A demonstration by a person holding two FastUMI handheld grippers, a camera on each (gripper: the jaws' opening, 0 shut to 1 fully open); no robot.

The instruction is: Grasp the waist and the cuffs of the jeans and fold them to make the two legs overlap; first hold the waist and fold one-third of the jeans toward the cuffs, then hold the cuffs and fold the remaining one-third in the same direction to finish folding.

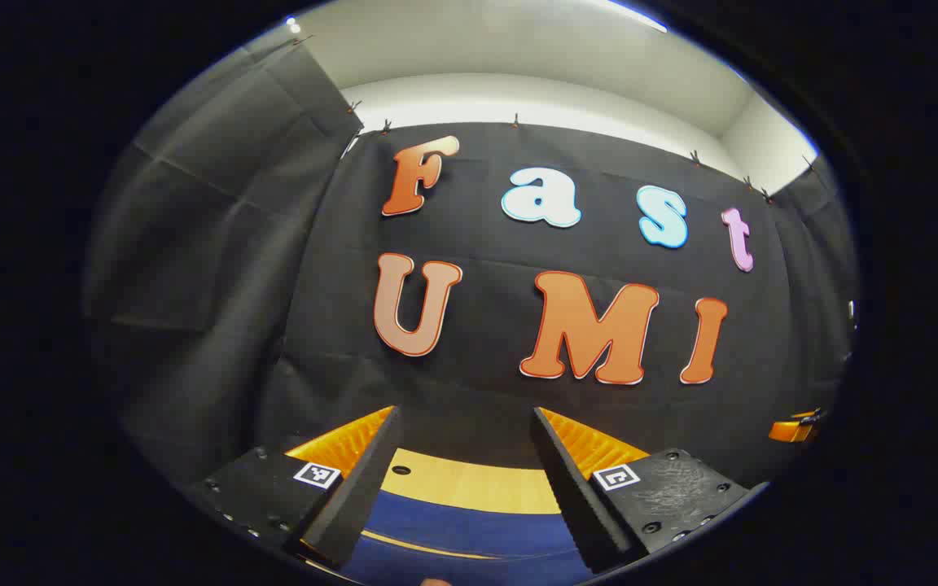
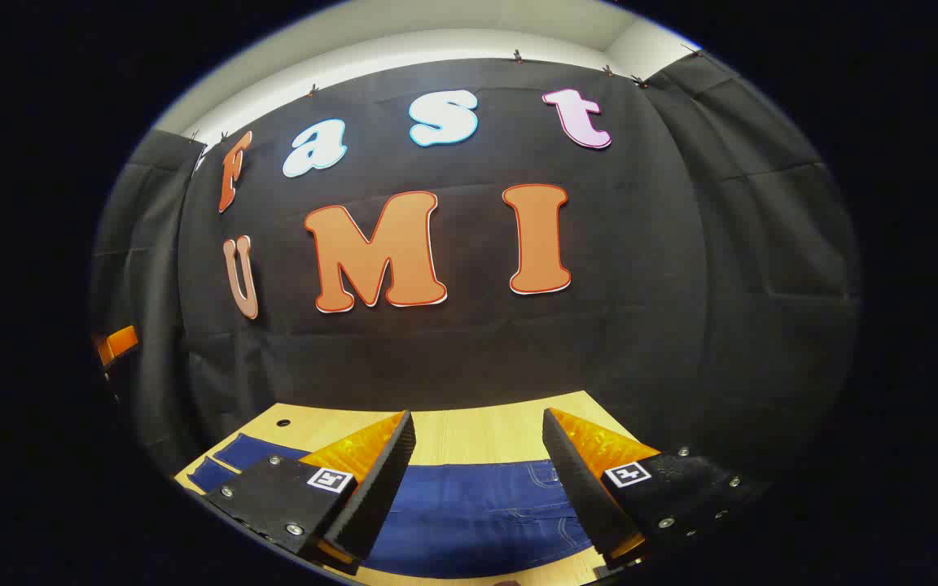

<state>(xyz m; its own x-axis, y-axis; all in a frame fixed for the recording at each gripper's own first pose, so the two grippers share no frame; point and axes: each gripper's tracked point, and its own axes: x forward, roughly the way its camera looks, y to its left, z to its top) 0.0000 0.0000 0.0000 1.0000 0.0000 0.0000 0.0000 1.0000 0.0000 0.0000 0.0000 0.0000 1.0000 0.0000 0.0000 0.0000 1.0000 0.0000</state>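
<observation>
Jeans (image 2: 477,513) lie flat across the wooden bench (image 2: 477,427), spread out near both claws, ready for the first fold. Right claw (image 2: 477,480) hovers above the denim, fingers spread and empty; left claw (image 1: 465,480) likewise gapes, holding nothing, seemingly poised to descend.

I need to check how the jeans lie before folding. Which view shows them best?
The right gripper view: the jeans stretch across the table, with stitching and a far end visible. The left gripper view shows just a plain blue strip of them between its fingers.
</observation>
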